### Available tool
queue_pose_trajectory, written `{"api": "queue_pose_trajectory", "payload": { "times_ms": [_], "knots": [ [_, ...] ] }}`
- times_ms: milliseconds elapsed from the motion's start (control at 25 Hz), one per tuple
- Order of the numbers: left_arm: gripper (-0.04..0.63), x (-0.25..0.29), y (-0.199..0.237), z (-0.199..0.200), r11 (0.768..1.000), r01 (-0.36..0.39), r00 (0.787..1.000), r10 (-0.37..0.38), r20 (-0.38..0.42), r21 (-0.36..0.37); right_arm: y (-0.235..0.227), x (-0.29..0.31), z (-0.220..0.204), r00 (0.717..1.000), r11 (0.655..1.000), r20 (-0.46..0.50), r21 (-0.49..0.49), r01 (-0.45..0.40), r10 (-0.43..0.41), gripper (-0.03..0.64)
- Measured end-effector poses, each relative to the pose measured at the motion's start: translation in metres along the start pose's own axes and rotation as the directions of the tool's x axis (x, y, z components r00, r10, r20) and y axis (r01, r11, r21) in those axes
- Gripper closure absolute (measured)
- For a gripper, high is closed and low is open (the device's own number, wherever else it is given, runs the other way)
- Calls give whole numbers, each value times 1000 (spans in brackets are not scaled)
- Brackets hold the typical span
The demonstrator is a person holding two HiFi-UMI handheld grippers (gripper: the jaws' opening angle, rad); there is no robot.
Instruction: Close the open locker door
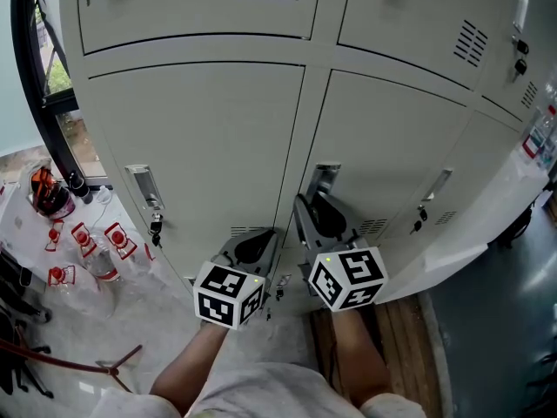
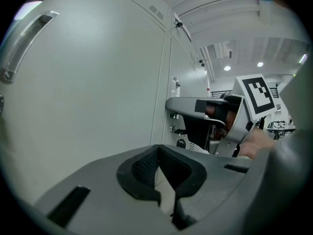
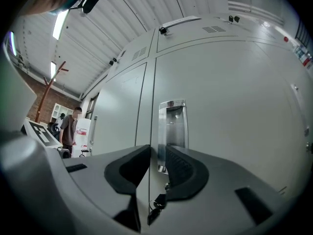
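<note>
Right gripper (image 3: 157, 155), jaws part-open and gripping nothing, frames the chrome handle (image 3: 172, 126) of the middle lower locker door (image 1: 383, 146), apparently to press it home. The door looks nearly flush. Left gripper (image 2: 157, 153), jaws together and empty, idles alongside. Lower row: three doors, three handles.

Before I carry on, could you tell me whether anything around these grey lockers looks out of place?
Yes: clear plastic bottles with red labels lie scattered on the pale floor left of the grey metal lockers, like litter. The locker doors show no visible damage.
</note>
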State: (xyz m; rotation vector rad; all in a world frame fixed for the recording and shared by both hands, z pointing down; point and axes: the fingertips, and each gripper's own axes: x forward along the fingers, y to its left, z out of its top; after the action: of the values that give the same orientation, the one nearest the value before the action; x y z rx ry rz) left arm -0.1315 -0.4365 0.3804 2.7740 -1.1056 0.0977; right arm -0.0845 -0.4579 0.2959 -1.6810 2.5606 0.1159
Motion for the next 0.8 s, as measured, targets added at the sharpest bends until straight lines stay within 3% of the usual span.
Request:
{"api": "queue_pose_trajectory", "payload": {
  "times_ms": [520, 800],
  "knots": [
    [589, -3, 2, 0, 1000, -14, 1000, 14, -8, 9, -4, 1, 0, 998, 996, 4, 53, -67, 67, 525],
    [589, -12, 2, -4, 999, -31, 999, 31, -17, 9, -11, -4, 2, 996, 987, 28, 133, -91, 88, 554]
  ]
}}
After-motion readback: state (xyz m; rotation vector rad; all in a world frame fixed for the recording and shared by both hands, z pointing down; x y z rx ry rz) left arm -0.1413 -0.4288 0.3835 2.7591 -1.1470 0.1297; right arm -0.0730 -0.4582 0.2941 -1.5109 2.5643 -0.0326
